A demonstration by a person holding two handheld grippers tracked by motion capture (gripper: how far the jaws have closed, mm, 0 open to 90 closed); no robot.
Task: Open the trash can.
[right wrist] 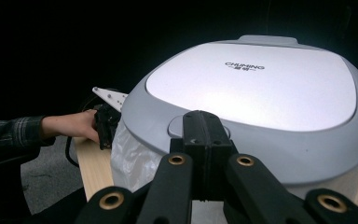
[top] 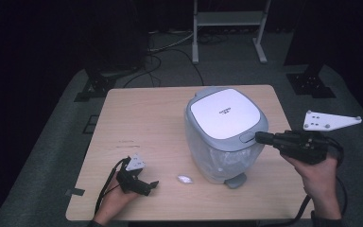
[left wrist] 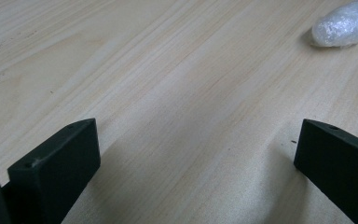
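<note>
Above the pale wooden surface point(top: 146, 123), the high view shows a grey pedal bin with a white lid and clear plastic liner point(top: 224, 135) standing right of centre. The right gripper point(top: 261, 138), held level in a raised hand, meets the bin's lid button, fingers together. The left gripper point(top: 152, 185) rests low, left of the bin, a small crumpled wad of clear plastic point(top: 185, 179) between them.

Left gripper view: fingers point(left wrist: 60, 163) wide apart over bare wood, the wad point(left wrist: 346, 23) ahead, nearer the bin.

Right gripper view: closed fingers point(right wrist: 206, 140) against the bin's front rim. Pressing squarely on the button, without sliding off, should release the lid cleanly.
</note>
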